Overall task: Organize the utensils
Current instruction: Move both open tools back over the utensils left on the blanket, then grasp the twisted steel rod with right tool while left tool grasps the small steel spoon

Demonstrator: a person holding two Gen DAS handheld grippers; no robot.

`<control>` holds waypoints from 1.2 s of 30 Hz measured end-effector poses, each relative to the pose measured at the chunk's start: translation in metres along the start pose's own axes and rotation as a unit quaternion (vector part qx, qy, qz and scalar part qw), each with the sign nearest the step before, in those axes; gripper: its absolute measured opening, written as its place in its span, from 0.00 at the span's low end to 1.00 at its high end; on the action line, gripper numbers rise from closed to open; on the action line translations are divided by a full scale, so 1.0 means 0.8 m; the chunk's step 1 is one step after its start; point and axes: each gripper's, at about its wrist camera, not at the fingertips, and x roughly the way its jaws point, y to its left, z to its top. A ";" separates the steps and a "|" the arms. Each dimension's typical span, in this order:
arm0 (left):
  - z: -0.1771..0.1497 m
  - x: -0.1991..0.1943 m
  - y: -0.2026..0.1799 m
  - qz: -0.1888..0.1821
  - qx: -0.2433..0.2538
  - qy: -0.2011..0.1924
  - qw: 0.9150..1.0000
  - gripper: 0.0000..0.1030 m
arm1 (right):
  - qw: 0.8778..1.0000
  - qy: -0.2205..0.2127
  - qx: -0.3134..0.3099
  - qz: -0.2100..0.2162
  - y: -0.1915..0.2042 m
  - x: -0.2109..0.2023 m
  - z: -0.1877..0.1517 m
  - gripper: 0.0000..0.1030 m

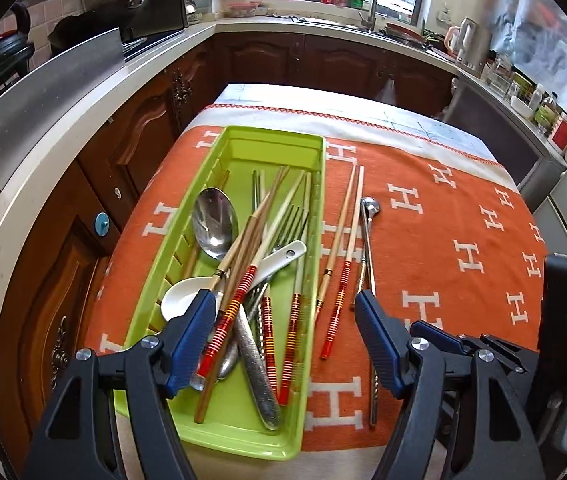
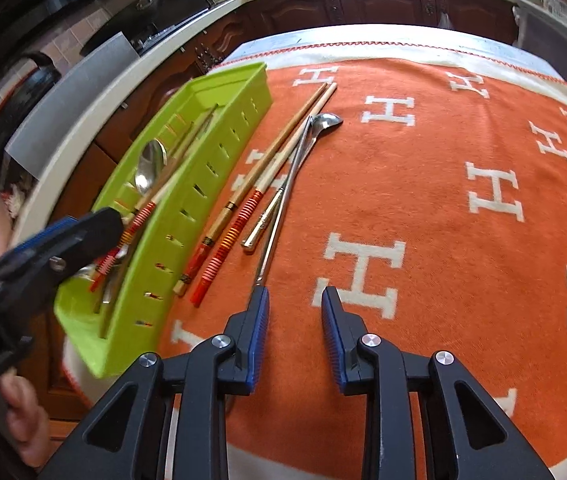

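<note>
A green plastic tray (image 1: 243,148) sits on the left part of an orange cloth (image 1: 463,216) patterned with white letters. The tray holds a steel spoon (image 1: 215,220), a white ceramic spoon (image 1: 181,298), forks and several chopsticks in a crossed pile. Just right of the tray, on the cloth, lie two loose chopsticks (image 1: 341,264) with red banded ends and a long-handled metal spoon (image 1: 367,264). The left gripper (image 1: 285,304) hangs over the near end of the tray, jaws wide, nothing gripped. The right gripper (image 2: 295,300) hovers over the cloth at the near end of the long spoon handle, jaws narrowly apart, with nothing between the pads.
</note>
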 end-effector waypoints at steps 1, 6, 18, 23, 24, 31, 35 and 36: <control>0.000 0.000 0.000 0.001 0.001 -0.001 1.000 0.68 | 1.000 -0.006 -0.008 -0.006 0.003 0.001 0.000 0.27; 0.001 0.001 0.006 0.000 -0.003 -0.004 1.000 0.68 | 0.999 -0.007 -0.044 -0.019 0.022 0.008 0.004 0.27; 0.004 -0.002 0.021 0.005 -0.026 -0.016 1.000 0.68 | 0.996 -0.002 -0.082 -0.038 0.050 0.022 0.010 0.27; 0.005 -0.001 0.021 -0.002 -0.028 -0.012 1.000 0.68 | 0.992 -0.019 -0.094 -0.083 0.055 0.030 0.014 0.27; 0.005 -0.001 0.021 -0.002 -0.028 -0.012 1.000 0.68 | 0.991 -0.023 -0.091 -0.091 0.053 0.032 0.018 0.27; 0.010 -0.002 0.008 -0.012 -0.007 -0.010 1.000 0.68 | 0.992 -0.039 -0.038 -0.116 0.009 0.037 0.051 0.05; 0.013 0.001 -0.020 -0.028 0.031 -0.007 0.999 0.65 | 0.993 -0.043 0.018 -0.107 -0.032 0.028 0.060 0.05; 0.015 0.004 -0.030 -0.036 0.043 -0.004 0.998 0.57 | 0.993 -0.043 0.034 -0.101 -0.044 0.024 0.061 0.05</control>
